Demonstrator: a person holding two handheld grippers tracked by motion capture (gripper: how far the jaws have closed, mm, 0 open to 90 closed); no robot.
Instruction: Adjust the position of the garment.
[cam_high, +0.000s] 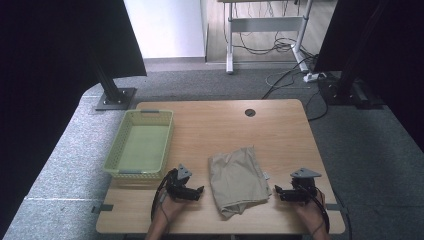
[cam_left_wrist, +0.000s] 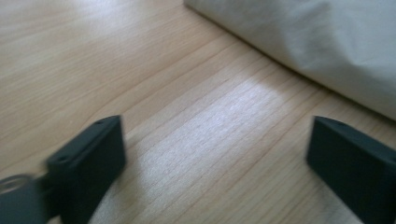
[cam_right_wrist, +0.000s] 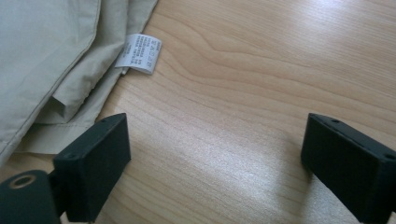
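A folded beige cloth (cam_high: 236, 179) lies on the wooden table (cam_high: 220, 125) near its front edge. My left gripper (cam_high: 200, 191) rests just left of the cloth, jaws wide apart and empty; in the left gripper view the cloth (cam_left_wrist: 317, 42) fills the upper right, beyond the jaws. My right gripper (cam_high: 278, 192) sits just right of the cloth, also open with only bare wood between its jaws. The right gripper view has the cloth's layered edge (cam_right_wrist: 56, 60) at upper left, with a white care label (cam_right_wrist: 139, 53) sticking out.
A light green plastic basket (cam_high: 115, 155) stands empty on the left side of the table. A round cable hole (cam_high: 250, 112) sits near the far edge. Black stands and cables occupy the floor beyond the table.
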